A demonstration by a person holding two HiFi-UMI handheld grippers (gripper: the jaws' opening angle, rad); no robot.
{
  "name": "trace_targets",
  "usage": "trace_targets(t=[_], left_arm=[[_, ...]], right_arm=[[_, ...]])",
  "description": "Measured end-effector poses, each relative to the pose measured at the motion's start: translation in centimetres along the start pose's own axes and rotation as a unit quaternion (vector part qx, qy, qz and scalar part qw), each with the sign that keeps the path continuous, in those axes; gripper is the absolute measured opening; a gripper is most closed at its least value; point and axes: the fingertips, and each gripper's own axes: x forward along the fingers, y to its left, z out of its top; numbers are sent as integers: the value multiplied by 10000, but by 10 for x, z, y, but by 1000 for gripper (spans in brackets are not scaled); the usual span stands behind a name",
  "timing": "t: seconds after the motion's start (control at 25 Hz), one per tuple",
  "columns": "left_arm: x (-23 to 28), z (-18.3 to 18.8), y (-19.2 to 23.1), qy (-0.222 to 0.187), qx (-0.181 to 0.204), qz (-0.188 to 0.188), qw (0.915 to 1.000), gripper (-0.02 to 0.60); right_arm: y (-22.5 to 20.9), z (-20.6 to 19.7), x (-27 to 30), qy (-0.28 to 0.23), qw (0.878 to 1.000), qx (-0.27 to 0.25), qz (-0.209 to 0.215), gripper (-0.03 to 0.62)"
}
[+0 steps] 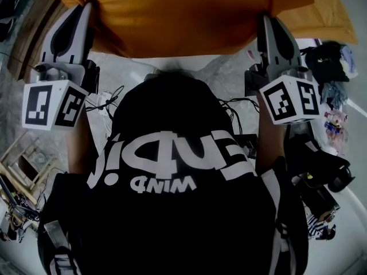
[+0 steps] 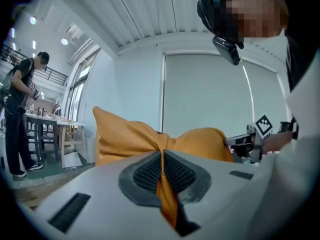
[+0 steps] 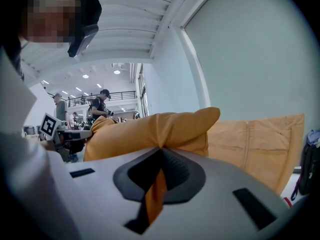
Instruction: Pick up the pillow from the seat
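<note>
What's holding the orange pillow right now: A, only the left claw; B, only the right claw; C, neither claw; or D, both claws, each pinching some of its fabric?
D: the left claw and the right claw each have a fold of the pillow pinched between closed jaws, one at each end.
</note>
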Motion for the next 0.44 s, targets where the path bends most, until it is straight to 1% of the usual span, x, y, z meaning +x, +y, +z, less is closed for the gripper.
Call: trace_targets(t=[0.44], left_arm=[[-3,-5,0,50,-78,-22,10000,20]], right_arm=[[1,-6,0,80,10000,18,39,26]])
